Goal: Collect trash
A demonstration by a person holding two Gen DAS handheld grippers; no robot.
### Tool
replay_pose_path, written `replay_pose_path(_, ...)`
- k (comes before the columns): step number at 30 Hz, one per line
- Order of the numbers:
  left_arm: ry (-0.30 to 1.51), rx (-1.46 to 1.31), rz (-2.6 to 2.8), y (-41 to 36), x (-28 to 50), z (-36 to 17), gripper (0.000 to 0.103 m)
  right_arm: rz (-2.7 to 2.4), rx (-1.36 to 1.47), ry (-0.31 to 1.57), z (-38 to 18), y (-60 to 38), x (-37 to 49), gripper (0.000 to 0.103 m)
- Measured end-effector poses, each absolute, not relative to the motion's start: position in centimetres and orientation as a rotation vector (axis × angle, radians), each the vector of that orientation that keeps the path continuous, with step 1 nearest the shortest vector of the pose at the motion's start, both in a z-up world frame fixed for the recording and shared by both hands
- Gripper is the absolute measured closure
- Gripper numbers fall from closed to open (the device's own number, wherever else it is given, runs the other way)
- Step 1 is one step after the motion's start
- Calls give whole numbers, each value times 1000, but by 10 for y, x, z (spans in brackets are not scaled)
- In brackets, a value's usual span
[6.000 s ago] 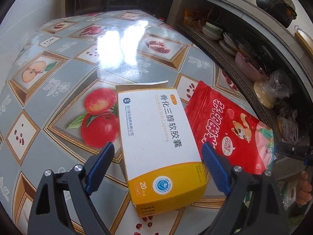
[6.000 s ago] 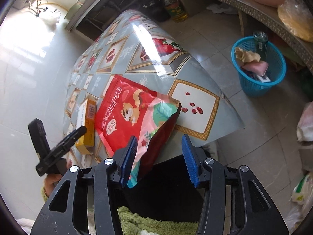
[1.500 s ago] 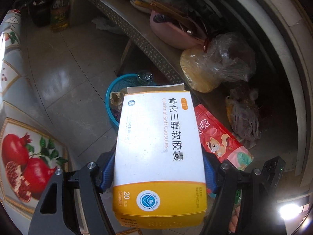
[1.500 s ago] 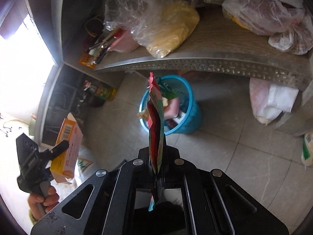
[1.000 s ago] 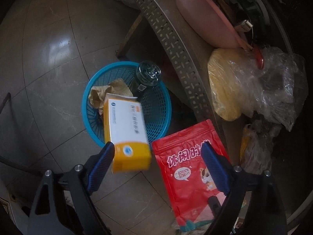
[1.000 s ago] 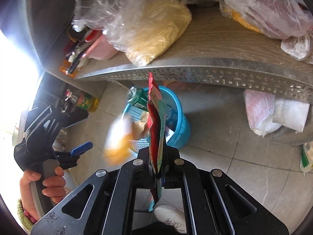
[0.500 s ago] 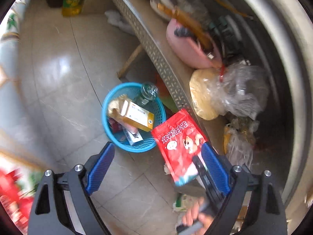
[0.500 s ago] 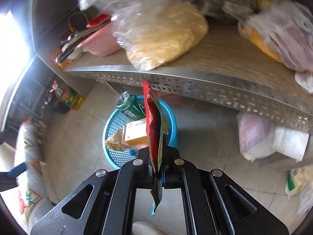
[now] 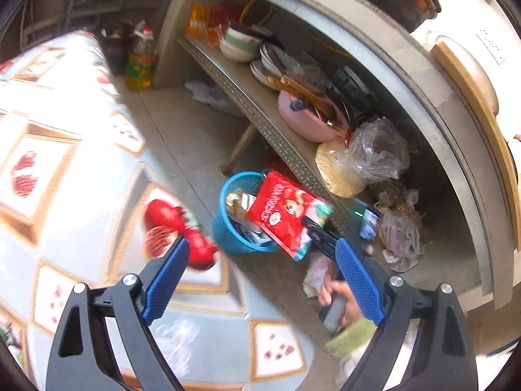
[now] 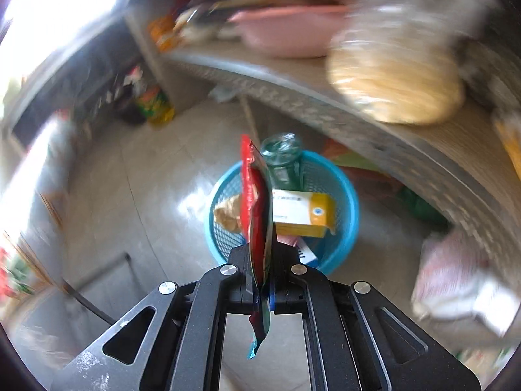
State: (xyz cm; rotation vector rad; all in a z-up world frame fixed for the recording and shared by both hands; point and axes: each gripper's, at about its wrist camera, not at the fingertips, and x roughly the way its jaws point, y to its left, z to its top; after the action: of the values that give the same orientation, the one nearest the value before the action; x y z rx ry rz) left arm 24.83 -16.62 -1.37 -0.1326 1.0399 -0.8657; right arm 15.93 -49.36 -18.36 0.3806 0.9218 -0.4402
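Observation:
My right gripper [image 10: 260, 267] is shut on a red snack bag [image 10: 255, 205] and holds it edge-on just above a blue mesh trash basket [image 10: 345, 195] on the floor. The white and yellow medicine box [image 10: 302, 211] lies inside the basket beside a glass bottle [image 10: 281, 159] and crumpled paper [image 10: 228, 211]. In the left wrist view the red snack bag [image 9: 286, 215] hangs over the basket [image 9: 228, 228], held by the other gripper. My left gripper [image 9: 263, 280] is open and empty, back over the table's edge.
A metal shelf [image 9: 270, 123] beside the basket holds a pink basin [image 9: 302, 120], bowls and plastic bags [image 9: 368, 159]. The fruit-patterned tablecloth [image 9: 65, 195] fills the left. An oil bottle [image 9: 140, 65] stands on the floor. Bags [image 10: 456, 280] lie right of the basket.
The medicine box dropped from my left gripper into the basket. My left gripper has pulled back over the table. My right gripper has moved the snack bag closer over the basket.

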Motion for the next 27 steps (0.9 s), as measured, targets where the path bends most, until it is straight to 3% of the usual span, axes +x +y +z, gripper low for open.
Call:
replay_pose_path(2,1019,-132,-861,-153,242,-12,14,-413,246,1011,-205,-489,183,95)
replay_pose_path(3,1016,-130,-856,-149,240,-12,14,-410,199,1049,-215,-488,190,89)
replay_pose_path(5,1008,-125,-842,-138,235,-13,14,-396,104,1133,-235,-489,203,88)
replay_pose_path(8,1004,-130,-819,-125,232,-17,14,-427,28,1174,-244,-496,203,74)
replay_pose_path(12,1016,-158,-803,-111,232,-22,14,-461,51,1115,-223,-502,186,47)
replay_pose_path(23,901,-140,-795,-85,205,-9,14,-496,207,905,-136,-487,97,41)
replay_pose_path(27,834,-114,-777,-72,183,1,10,-448,244,827,-102,-459,62,30)
